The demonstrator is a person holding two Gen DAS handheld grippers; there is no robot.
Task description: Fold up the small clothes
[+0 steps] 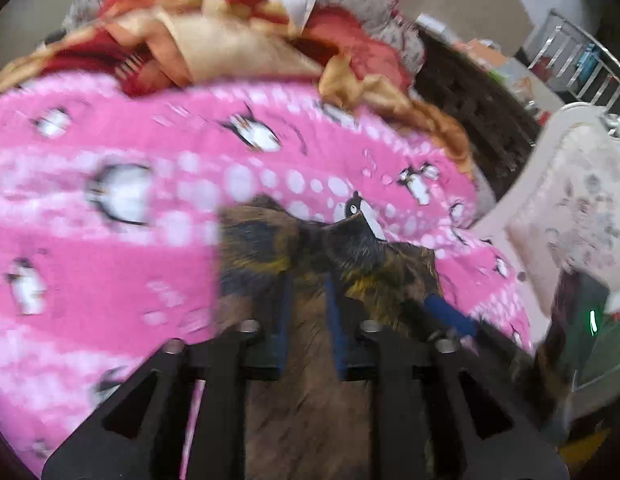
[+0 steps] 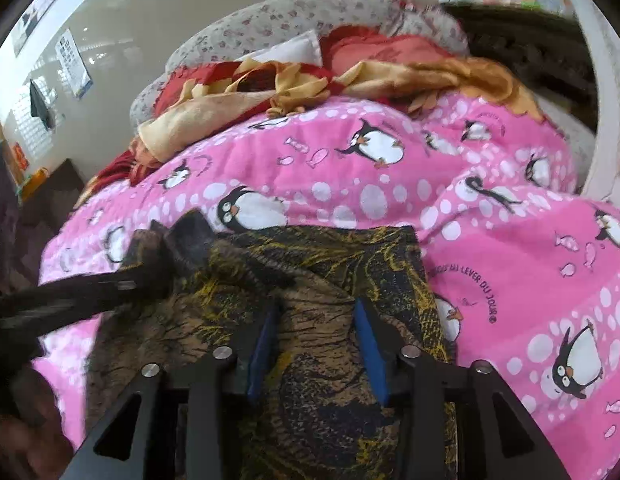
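Observation:
A small brown and black garment with yellow streaks (image 2: 322, 264) lies on the pink penguin blanket (image 2: 510, 264). In the right wrist view my right gripper (image 2: 317, 302) hovers over it with its blue pads (image 2: 370, 344) well apart, and the cloth lies flat between them, not pinched. The left gripper (image 2: 109, 280) reaches in from the left as a dark blur at the garment's far left corner. In the blurred left wrist view my left gripper (image 1: 307, 280) stands open over the same garment (image 1: 269, 248), and the right gripper's blue finger (image 1: 450, 316) shows at the right.
A crumpled red and gold blanket (image 2: 310, 76) and a floral pillow (image 2: 269, 20) are heaped at the back of the bed. A white padded bed frame (image 1: 570, 184) rises on the right, with a metal rack (image 1: 578, 56) beyond it.

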